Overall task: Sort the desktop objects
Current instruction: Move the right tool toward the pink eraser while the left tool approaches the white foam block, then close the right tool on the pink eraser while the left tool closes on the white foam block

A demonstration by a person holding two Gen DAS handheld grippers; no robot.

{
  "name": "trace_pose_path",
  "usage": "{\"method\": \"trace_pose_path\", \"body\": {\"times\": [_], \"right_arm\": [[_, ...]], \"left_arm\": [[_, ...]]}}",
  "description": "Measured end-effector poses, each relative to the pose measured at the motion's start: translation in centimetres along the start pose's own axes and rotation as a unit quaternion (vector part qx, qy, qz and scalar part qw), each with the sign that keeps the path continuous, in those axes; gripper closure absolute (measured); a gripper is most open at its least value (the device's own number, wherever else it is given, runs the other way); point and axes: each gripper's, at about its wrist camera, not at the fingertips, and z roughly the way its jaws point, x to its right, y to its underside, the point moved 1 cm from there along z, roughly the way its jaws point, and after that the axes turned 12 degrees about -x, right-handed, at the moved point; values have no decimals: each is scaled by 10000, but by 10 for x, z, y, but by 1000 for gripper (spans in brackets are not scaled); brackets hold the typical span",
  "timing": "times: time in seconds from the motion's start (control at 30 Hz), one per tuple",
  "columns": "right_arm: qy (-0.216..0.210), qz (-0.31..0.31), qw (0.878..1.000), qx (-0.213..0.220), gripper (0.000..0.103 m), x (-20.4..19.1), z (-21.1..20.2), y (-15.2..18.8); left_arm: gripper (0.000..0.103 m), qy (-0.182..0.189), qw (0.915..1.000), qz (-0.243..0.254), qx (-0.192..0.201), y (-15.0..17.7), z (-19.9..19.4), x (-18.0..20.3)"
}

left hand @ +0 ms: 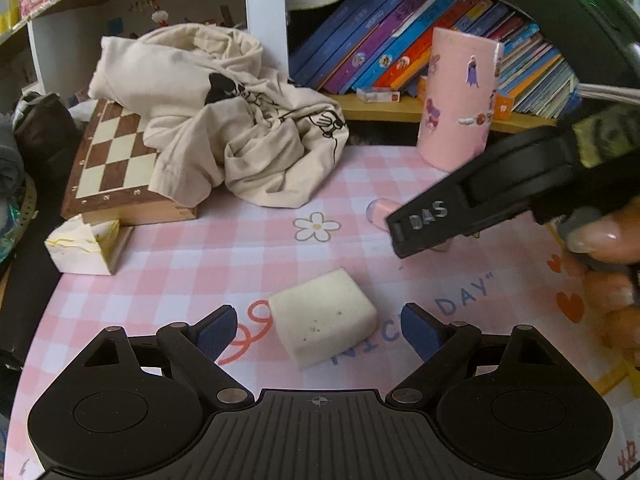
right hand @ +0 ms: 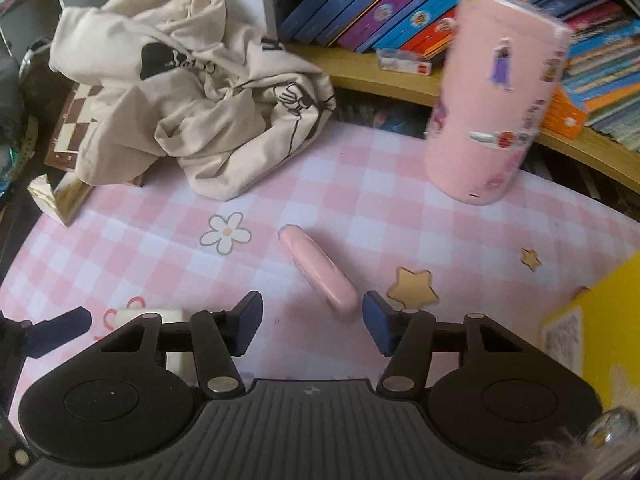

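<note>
A white rectangular block [left hand: 324, 316] lies on the pink checked mat [left hand: 192, 264]. My left gripper [left hand: 318, 334] stands open around it, with a gap between each blue pad and the block. A pink oblong case [right hand: 318, 270] lies slanted on the mat; its near end sits between the tips of my right gripper [right hand: 312, 320], which is open and not touching it. In the left wrist view, a black finger [left hand: 424, 224] of the right gripper hides part of the pink case [left hand: 380, 208]. The white block [right hand: 160, 314] shows partly behind the right gripper's left arm.
A tall pink cylinder with stickers [right hand: 496, 96] stands at the back right before a shelf of books [left hand: 400, 40]. A crumpled cream cloth [left hand: 224, 120] covers part of a chessboard box [left hand: 116, 152]. A small white-yellow box [left hand: 84, 248] sits left, a yellow box [right hand: 600, 320] right.
</note>
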Motion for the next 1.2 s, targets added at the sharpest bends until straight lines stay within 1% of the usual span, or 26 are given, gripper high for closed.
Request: {"method": "trace_pose_path", "body": {"times": [0.17, 0.3, 0.33, 0.43, 0.47, 0.53, 0.6, 0.7, 0.77, 0.8, 0.83, 0.93, 1.0, 1.2], "right_arm": [[-71, -45, 9999, -76, 49, 1, 12, -13], [-89, -150, 9998, -128, 52, 3, 19, -21], [-93, -158, 9997, -133, 53, 4, 20, -22], [-73, -177, 9997, -142, 53, 5, 24, -26], [-61, -195, 9997, -136, 53, 5, 25, -27], [-24, -252, 9996, -115, 47, 4, 27, -28], [9, -306, 9995, -91, 44, 3, 29, -30], [21, -407, 9992, -31, 45, 0, 31, -33], [3, -510, 9987, 20, 53, -3, 31, -35], [-24, -580, 9983, 41, 63, -4, 31, -35], [-51, -650, 9979, 56, 75, -5, 30, -35], [-72, -821, 9966, 36, 88, -9, 28, -33], [-112, -858, 9962, 13, 89, -9, 27, -32], [-450, -573, 9972, -153, 89, -4, 19, -20]], "left_arm": [[15, -8, 10000, -43, -62, -3, 10, -1], [25, 13, 9998, -92, -150, -4, 17, -2], [29, 24, 9998, -108, -174, -4, 18, -3], [34, 86, 9997, -123, -167, -4, 19, -3], [35, 97, 9998, -112, -150, -4, 19, -3], [42, 117, 9998, -84, -119, -4, 19, -2], [45, 137, 9999, -56, -88, -3, 19, -2], [48, 175, 9998, -98, -83, -4, 18, -3], [50, 215, 9997, -123, -93, -5, 17, -5], [52, 240, 9996, -146, -104, -5, 16, -6], [53, 268, 9994, -173, -117, -5, 15, -7], [55, 339, 9990, -248, -160, -4, 12, -12], [55, 354, 9988, -284, -181, -2, 10, -14], [57, 423, 9984, -350, -156, 8, -6, -22]]}}
